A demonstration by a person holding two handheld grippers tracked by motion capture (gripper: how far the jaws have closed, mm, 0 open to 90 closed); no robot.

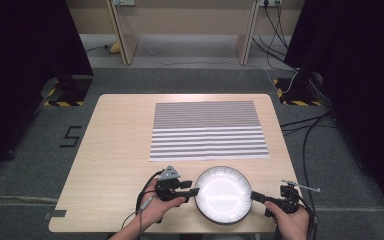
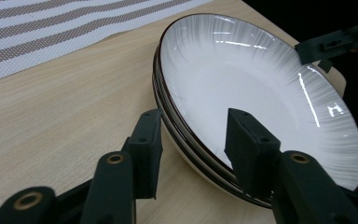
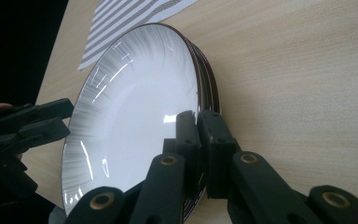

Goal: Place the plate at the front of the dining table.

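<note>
Nearest the camera, at the worktop's (image 1: 115,150) front edge, sits a stack of white, dark-rimmed plates (image 1: 223,194), with a hand on either side. At the left, the left gripper (image 1: 194,191) reaches the stack's left rim; in the left gripper view its fingers (image 2: 147,149) straddle that rim, one outside and one over the top plate's well, parted and not yet pressing. The stack lies flat on the wood. At the right, the right gripper (image 1: 256,197) meets the opposite rim, and in the right gripper view its fingers (image 3: 213,140) are clenched tight on the top plate's edge. Beyond lies a striped mat (image 1: 209,131), bare. By my reading, one side is grasped and the other is about to be; lifting a plate and carrying it, probably to the mat, is all left to do.
</note>
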